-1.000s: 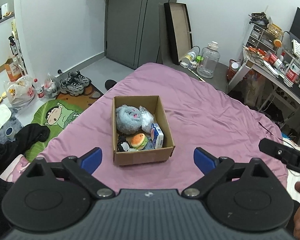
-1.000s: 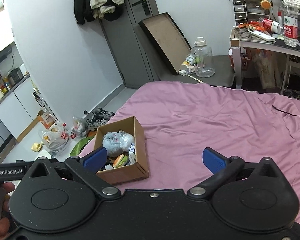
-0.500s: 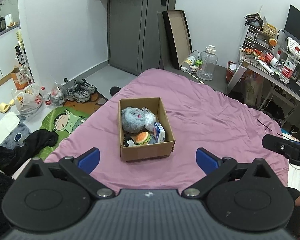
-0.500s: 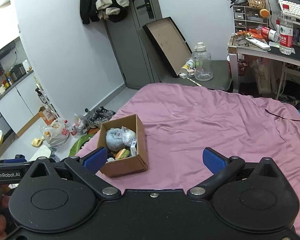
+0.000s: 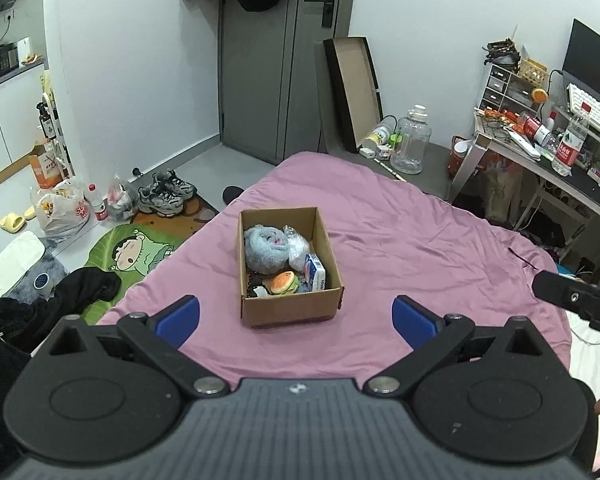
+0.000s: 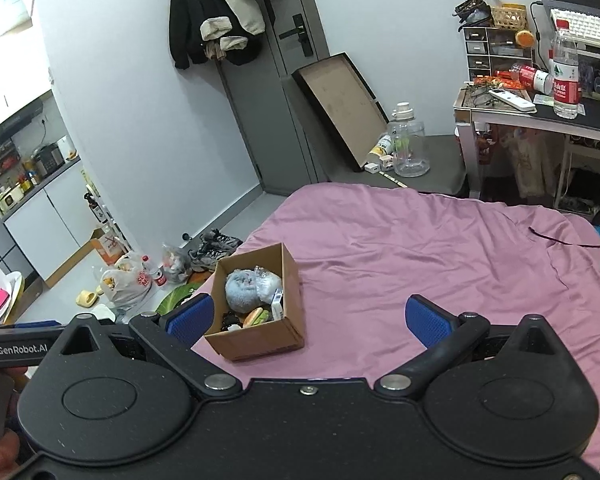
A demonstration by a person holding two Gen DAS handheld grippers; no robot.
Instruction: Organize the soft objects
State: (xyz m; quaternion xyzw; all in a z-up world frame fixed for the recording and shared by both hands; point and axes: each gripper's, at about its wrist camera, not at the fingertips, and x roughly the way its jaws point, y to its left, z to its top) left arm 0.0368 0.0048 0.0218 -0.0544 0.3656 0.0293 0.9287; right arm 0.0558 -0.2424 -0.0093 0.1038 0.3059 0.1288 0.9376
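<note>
Cardboard box (image 5: 290, 312) with fluffy blue plush (image 5: 265, 249), burger toy (image 5: 285, 282), carton (image 5: 315, 273).

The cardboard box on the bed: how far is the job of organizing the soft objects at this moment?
Already done, it seems: the cardboard box on the purple bedcover holds a fluffy blue-grey bundle, a burger plush, a clear plastic bag and a small carton. In hand: nothing; the left tongs and right tongs are open and empty. No soft objects are visible loose on the bedcover, so possibly little remains.
</note>
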